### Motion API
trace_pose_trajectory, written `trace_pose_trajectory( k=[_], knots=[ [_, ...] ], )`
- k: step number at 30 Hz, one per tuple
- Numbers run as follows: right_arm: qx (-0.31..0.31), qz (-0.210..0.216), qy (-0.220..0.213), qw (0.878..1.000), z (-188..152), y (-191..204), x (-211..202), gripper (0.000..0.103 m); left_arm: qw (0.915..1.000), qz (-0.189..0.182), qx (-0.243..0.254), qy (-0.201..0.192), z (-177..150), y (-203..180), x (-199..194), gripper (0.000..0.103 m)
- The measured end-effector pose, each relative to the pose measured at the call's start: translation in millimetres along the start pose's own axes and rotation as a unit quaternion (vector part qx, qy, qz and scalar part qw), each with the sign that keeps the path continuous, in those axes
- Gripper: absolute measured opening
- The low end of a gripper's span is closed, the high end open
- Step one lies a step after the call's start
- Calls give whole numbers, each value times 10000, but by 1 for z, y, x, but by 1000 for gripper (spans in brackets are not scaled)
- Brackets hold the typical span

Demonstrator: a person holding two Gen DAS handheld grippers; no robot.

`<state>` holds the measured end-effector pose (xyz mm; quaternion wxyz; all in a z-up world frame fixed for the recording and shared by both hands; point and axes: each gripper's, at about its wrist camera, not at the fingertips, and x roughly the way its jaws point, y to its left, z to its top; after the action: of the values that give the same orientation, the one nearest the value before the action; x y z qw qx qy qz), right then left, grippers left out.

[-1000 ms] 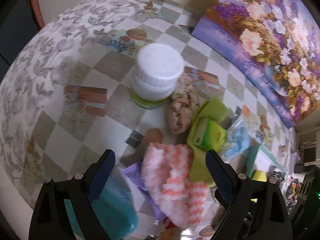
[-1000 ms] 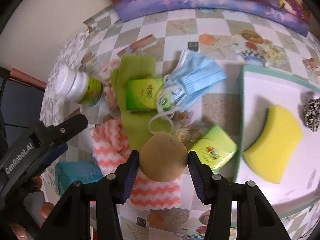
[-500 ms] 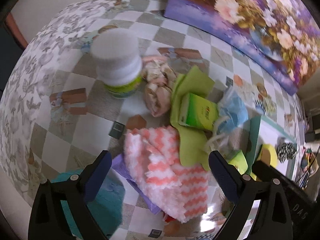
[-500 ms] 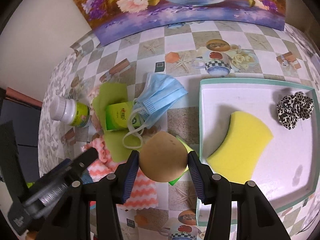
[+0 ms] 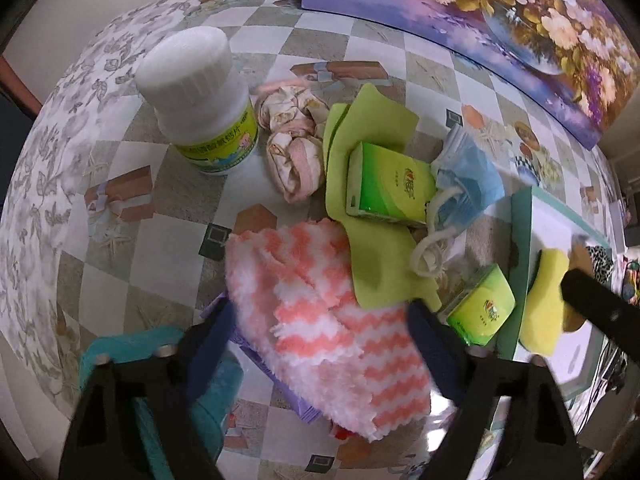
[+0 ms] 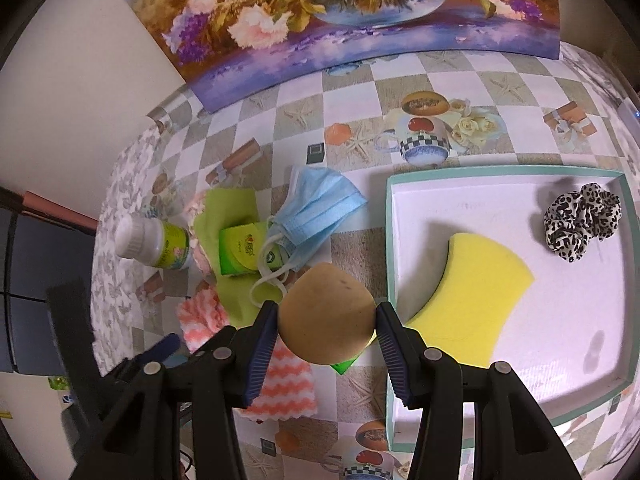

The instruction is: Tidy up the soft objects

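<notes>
- The right gripper (image 6: 326, 330) is clamped on a tan makeup sponge (image 6: 326, 318), squeezed between both jaws, above the table just beside the tray (image 6: 508, 170).
- The left gripper (image 5: 320, 320) hangs wide open, empty, with the pink-and-white cloth (image 5: 320, 312) lying between its jaws.

White-capped bottle (image 5: 204, 100) label, Chinese characters, too blurred to read

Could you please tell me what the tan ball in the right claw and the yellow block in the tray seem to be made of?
The tan teardrop-shaped ball looks like matte makeup-sponge foam, though its smooth, faintly speckled skin leaves that open. The curved yellow block looks like porous foam sponge, with a dark scouring layer along its curved edge.
</notes>
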<state>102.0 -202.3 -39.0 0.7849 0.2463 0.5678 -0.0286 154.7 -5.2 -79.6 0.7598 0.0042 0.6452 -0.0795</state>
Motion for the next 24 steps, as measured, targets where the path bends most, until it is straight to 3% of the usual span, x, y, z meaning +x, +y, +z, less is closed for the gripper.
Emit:
trace_pose_trajectory(
  k=[3,5,9,11,14,24],
  knots=[
    [69,79,-63,9999,2,-5,-6,52,9998,104,168,103,-2,-3,2,73],
    [100,81,-101,9999,3,-9,-9,52,9996,118,198,187,-1,-4,3,62],
    [202,201,-137,9995,5,-18,-14,52,9983,303,433,264,2,-14,3,57],
    [253,258,-163,9992,5,-22,-17,52,9967,440,572,360,2,-21,8,45],
    [309,278,-194,9989,5,-26,-20,52,9942,661,720,444,1,-26,16,37],
    [316,313,-180,9989,5,-29,-20,52,9953,712,605,245,-2,-16,16,11]
  ],
)
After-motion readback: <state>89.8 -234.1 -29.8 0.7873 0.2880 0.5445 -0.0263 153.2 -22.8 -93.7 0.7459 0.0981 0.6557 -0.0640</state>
